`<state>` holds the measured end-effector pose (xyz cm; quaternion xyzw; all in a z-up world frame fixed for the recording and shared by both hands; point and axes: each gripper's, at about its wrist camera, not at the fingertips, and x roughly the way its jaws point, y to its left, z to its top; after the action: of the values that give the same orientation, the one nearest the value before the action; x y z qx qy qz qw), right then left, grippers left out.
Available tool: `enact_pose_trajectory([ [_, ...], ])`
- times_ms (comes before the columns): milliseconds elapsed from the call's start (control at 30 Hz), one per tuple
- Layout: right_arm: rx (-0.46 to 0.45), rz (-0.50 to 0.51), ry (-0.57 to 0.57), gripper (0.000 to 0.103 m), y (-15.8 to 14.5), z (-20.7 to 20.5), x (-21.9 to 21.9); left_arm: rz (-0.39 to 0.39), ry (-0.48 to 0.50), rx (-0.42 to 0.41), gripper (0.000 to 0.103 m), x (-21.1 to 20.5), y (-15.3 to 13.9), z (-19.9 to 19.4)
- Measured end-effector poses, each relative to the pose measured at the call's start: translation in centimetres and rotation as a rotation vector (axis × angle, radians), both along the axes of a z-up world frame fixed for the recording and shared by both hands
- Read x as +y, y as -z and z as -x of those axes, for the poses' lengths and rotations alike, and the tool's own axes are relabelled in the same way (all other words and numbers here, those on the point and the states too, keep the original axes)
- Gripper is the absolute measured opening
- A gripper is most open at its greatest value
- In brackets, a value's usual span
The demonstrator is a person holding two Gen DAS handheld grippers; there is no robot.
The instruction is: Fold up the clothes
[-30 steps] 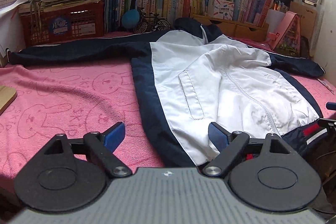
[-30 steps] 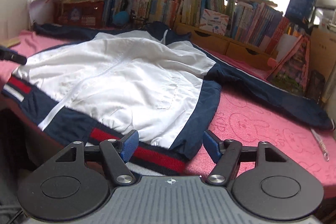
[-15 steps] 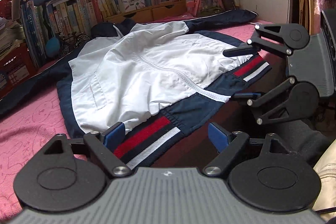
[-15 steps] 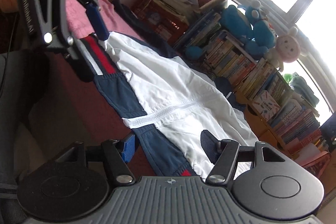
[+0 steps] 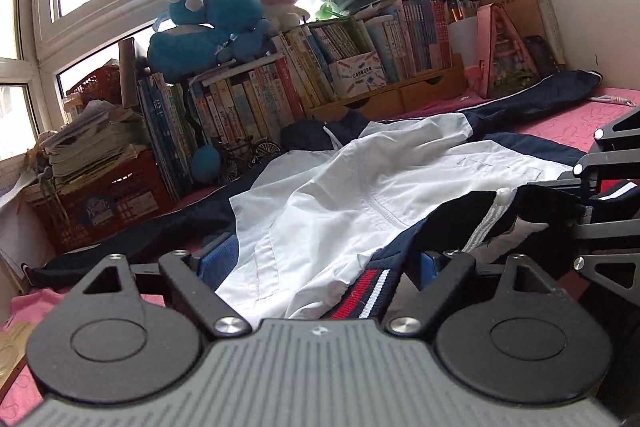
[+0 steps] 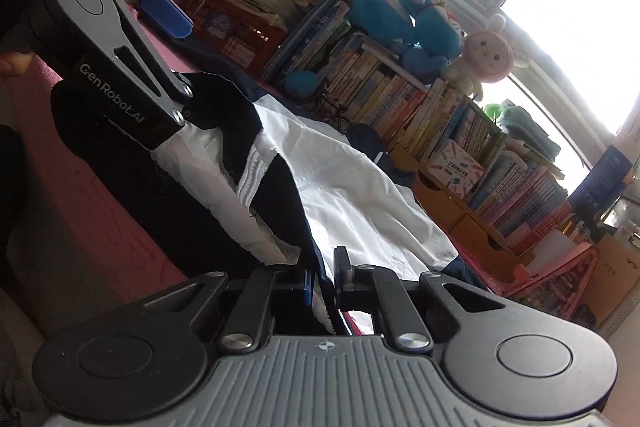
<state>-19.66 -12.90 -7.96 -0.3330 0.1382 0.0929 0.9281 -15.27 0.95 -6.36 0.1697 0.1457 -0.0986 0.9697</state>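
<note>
Currently the white-and-navy zip jacket (image 5: 344, 187) lies flat on the pink rabbit-print blanket (image 5: 568, 123), long axis collar-to-hem, collar toward the row of books (image 5: 280, 95), striped hem nearest both tools. Left gripper (image 5: 320, 263) is spread wide around the hem. Right gripper (image 6: 323, 279) is pinched onto the hem's navy edge.

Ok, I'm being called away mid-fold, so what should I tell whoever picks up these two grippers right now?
Right gripper: shut on the jacket hem, fabric pinched and raised.
Left gripper: open, with the striped hem band lying between its fingers, not gripped.
The jacket lies front up on the pink blanket, sleeves spread to both sides.
Done: one hold on the hem.
Left: probably close the left gripper on the hem, then make every fold; none shows yet.
</note>
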Motion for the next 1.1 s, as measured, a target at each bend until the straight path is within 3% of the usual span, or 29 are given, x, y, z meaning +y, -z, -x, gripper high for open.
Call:
enact_pose_trajectory([
  [100, 0.025, -0.004, 0.058, 0.022, 0.0, -1.3, -0.9, -0.022, 0.005, 0.012, 0.087, 0.2, 0.2, -0.3],
  [233, 0.007, 0.098, 0.205, 0.022, 1.2, -1.8, -3.3, -0.135, -0.074, -0.038, 0.088, 1.3, 1.0, 0.3],
  [300, -0.017, 0.065, 0.289, 0.019, 0.9, -2.1, -5.0, -0.144, -0.087, -0.048, 0.096, 1.7, 0.8, 0.5],
  [333, -0.029, 0.019, 0.322, 0.019, 0.3, -2.2, -5.8, -0.143, -0.087, -0.048, 0.096, 1.7, 0.7, 0.5],
  [400, -0.051, -0.169, 0.357, 0.012, -2.2, -2.4, -7.4, -0.154, -0.098, -0.055, 0.096, 1.3, 0.9, 0.4],
  [467, -0.088, -0.338, 0.358, 0.012, -4.9, -2.5, -8.6, -0.165, -0.109, -0.062, 0.095, 1.0, 1.1, 0.3],
  [533, -0.140, -0.433, 0.342, 0.011, -7.0, -2.2, -9.3, -0.177, -0.120, -0.069, 0.094, 0.6, 1.3, 0.2],
  [633, -0.215, -0.485, 0.332, 0.011, -9.7, -1.5, -10.8, -0.194, -0.137, -0.080, 0.093, 0.1, 1.5, 0.0],
  [767, -0.211, -0.433, 0.397, 0.013, -9.5, -0.8, -13.0, -0.208, -0.239, -0.125, 0.094, 2.5, 0.1, -0.3],
  [900, -0.129, -0.350, 0.417, 0.018, -7.0, 1.0, -13.5, -0.255, -0.251, -0.174, 0.094, 4.0, -2.2, 1.7],
  [967, -0.104, -0.261, 0.411, 0.023, -5.2, 2.2, -12.9, -0.303, -0.232, -0.167, 0.094, 4.0, -2.2, 2.7],
  [1100, -0.034, -0.232, 0.418, 0.029, -3.1, 3.7, -12.8, -0.358, -0.190, -0.080, 0.094, 3.9, -0.5, 3.8],
])
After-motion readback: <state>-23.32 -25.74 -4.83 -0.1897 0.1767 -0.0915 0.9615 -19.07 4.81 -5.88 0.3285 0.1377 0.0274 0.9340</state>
